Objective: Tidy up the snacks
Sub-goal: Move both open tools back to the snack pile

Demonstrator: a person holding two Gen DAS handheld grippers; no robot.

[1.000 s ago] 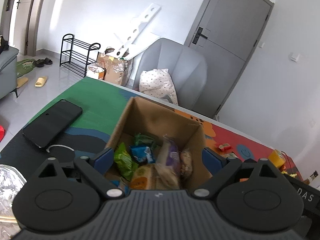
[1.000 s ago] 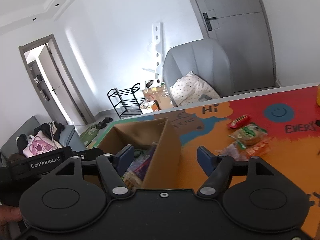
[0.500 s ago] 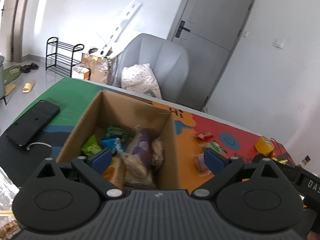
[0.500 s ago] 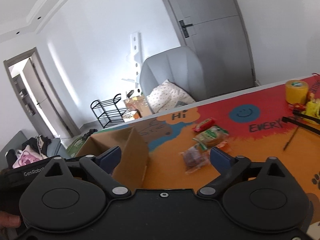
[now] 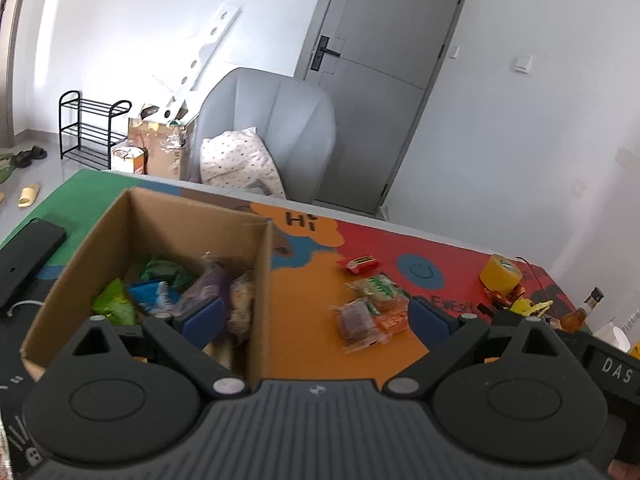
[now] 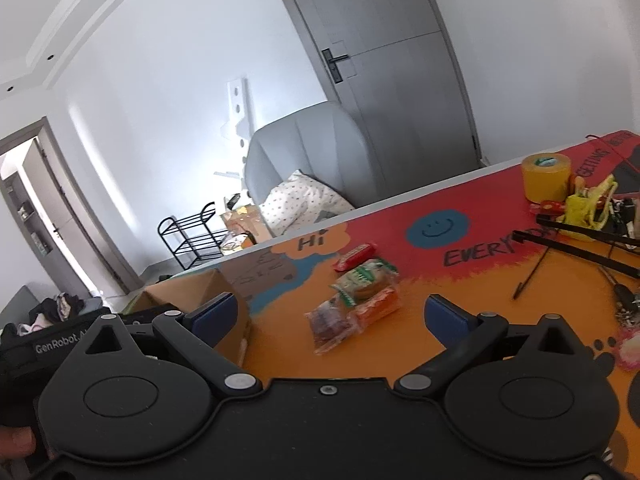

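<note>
The right gripper [image 6: 330,316] is wide open and holds nothing; its jaws have just been opening, with only the mat between them. The left gripper [image 5: 316,316] is wide open and empty too, and hangs over the near corner of the brown cardboard box [image 5: 256,280], which already has bags in it. Just ahead of the right gripper, a bit left of its middle, lies the small clear packet with a dark purple snack [image 6: 330,326] on the orange part of the table mat [image 6: 460,280]. Its long side runs away from the gripper, leaning a little left. Touching it are the orange packet [image 6: 378,306] and the green and white biscuit packet [image 6: 366,278]. Farther off lies the small red bar [image 6: 356,256]. The right gripper looks nearer to the packets, so it should probably reach.
</note>
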